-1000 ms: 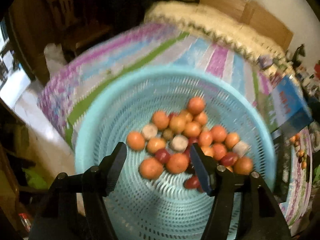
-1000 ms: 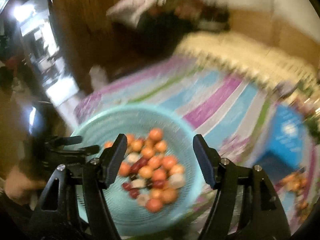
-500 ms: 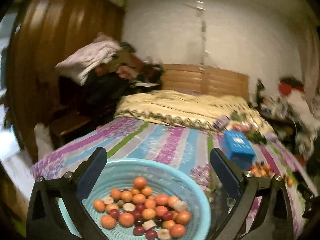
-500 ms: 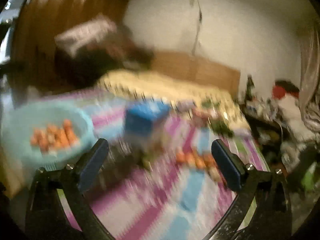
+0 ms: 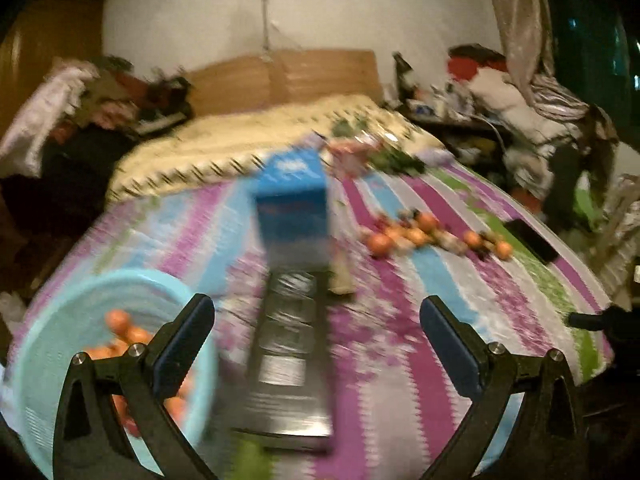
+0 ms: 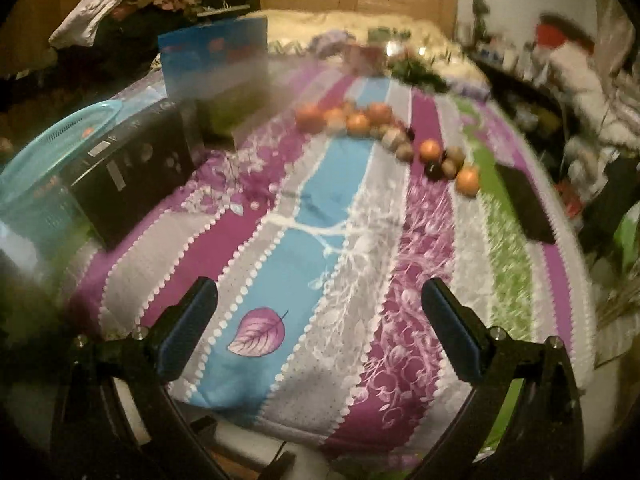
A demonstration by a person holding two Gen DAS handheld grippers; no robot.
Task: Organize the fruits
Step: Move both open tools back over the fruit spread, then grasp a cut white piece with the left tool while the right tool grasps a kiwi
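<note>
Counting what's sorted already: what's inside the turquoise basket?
Orange fruits lie in the turquoise basket. The left gripper fingers and the basket's rim cover part of the pile, so no full count is possible.

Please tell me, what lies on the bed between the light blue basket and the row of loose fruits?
In the right wrist view, a black box lies right beside the basket, with a blue box behind it. From there to the loose fruits, only bare striped bedspread shows.
</note>
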